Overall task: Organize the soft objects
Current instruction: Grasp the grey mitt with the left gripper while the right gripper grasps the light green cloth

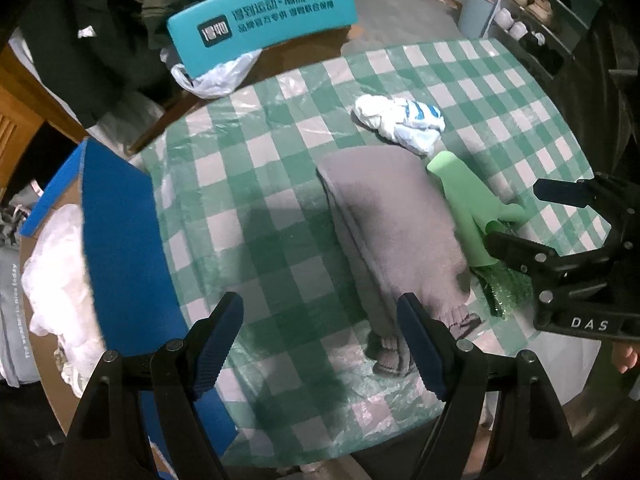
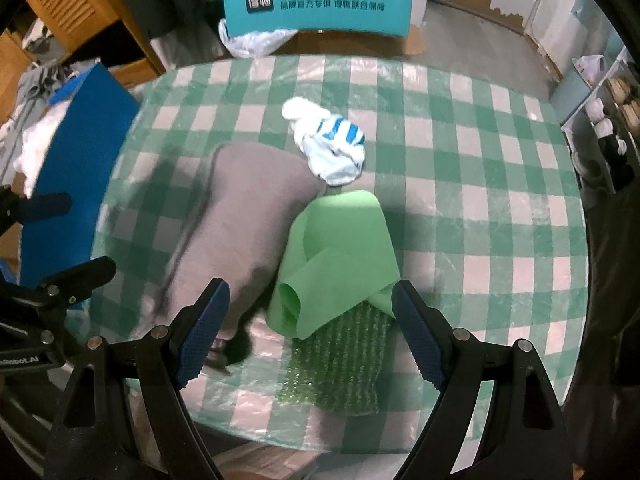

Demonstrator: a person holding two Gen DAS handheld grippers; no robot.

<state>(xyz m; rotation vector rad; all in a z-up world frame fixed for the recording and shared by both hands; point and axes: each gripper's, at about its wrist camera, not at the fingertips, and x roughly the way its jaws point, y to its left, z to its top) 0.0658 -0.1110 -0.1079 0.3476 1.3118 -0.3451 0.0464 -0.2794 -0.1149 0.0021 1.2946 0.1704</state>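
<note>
A round surface (image 2: pixel 500 184) with a green and white checked cover is seen from above. Four soft things are spread on it. A grey cloth (image 2: pixel 248 216) with a ribbed cuff is laid near the middle, and its cuff end reaches toward the near edge. A white and blue sock bundle (image 2: pixel 328 144) is rested just behind it, nearer the far edge. A green sheet (image 2: pixel 340 256) is folded loosely beside the grey cloth and touches it. Part of a green bubble pad (image 2: pixel 340 364) is covered by the sheet, close to the near edge.

The left gripper (image 1: pixel 320 344) is held wide apart over the cuff end of the grey cloth, and nothing is held in it. The right gripper (image 2: pixel 308 336) is also spread wide over the green sheet and the pad, and nothing is pinched.

All these things are probably light and floppy. The grey cloth would likely sag and hang down when lifted, so the thick cuff or a folded edge is judged a good place to pinch. The green sheet looks thin and smooth and may slip, so a fold with two layers should be taken. The bubble pad is squashy and could be pinched at its near edge.
</note>
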